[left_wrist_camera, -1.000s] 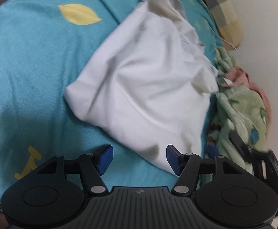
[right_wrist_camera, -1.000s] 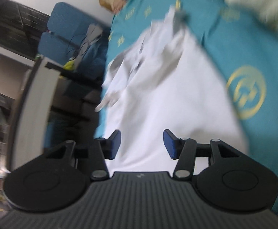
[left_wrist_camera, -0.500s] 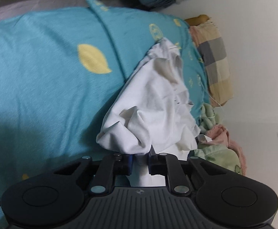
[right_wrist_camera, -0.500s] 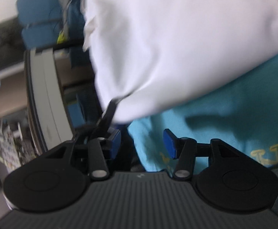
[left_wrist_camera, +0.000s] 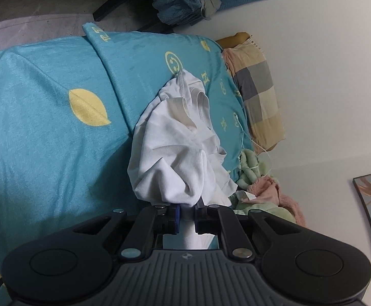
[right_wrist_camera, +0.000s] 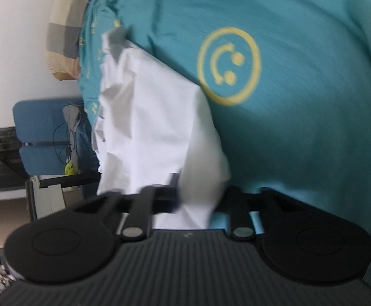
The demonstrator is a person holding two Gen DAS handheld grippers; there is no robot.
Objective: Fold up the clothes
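Note:
A white garment (left_wrist_camera: 183, 148) hangs bunched over the teal bedspread (left_wrist_camera: 37, 137). My left gripper (left_wrist_camera: 186, 216) is shut on its near edge and holds it lifted. In the right wrist view the same white garment (right_wrist_camera: 155, 127) drapes between the fingers of my right gripper (right_wrist_camera: 195, 201). That view is blurred and cloth hides the fingertips, so I cannot tell whether its jaws are closed on the cloth.
A checked pillow (left_wrist_camera: 256, 97) lies at the bed's far edge against the white wall. A green and pink pile of clothes (left_wrist_camera: 259, 186) lies to the right of the garment. A blue chair (right_wrist_camera: 45, 137) stands beside the bed.
My left gripper closed on the garment's edge and lifted it, bunching the cloth. My right gripper swung around and moved in on the garment's other side.

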